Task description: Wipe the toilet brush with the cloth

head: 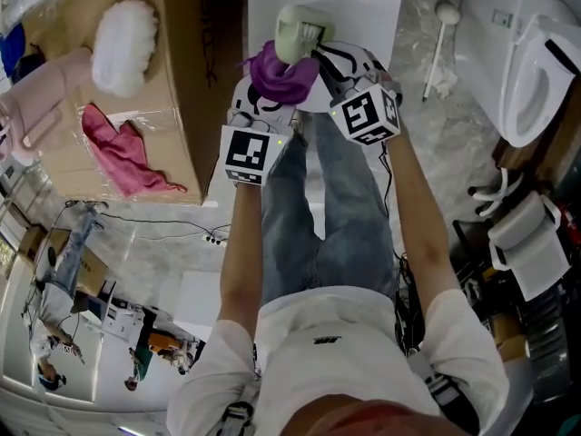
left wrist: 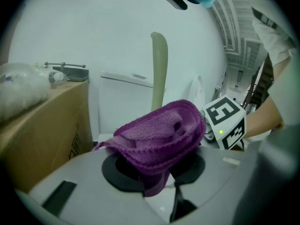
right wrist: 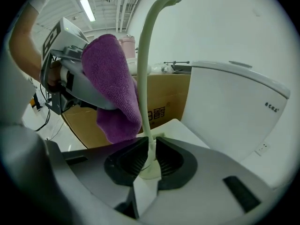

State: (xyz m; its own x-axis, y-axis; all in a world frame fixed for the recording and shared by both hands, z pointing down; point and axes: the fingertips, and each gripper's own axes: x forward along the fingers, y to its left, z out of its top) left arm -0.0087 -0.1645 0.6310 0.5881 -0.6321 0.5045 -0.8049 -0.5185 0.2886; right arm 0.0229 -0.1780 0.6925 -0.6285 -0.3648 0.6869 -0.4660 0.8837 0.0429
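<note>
Brush: the pale green toilet brush (head: pixel 298 33) stood upright out past the knees, over a white platform (head: pixel 363 7), broad end up. Couldn't tell whether its foot touched down.
Right claw: the right claw (right wrist: pixel 151 142) was pinched in on the thin stem low down, pads snug on both sides as far as I could see.
Left claw: the left claw (left wrist: pixel 159 165) was clamped on a bunched purple cloth (left wrist: pixel 159 135), with a fat fold poking out past the tips.
Cloth vs brush: the cloth sat right up against the stem below the broad end and looked like it was touching.
Brush feel: my guess was light, stiff plastic, and smooth enough to be kinda slippery. A stem that skinny could swivel in the pads if the cloth shoved it sideways.
Where to hold: low on the stem seemed right, since that left the length above free to wipe.
Cloth feel: probably soft, floppy and grabby. Best held by the bunch so the fold could wrap the stem.
Nearby: toilet (head: pixel 522 53) off to the right, cardboard box (head: pixel 182 80) to the left, both well apart from the brush.
</note>
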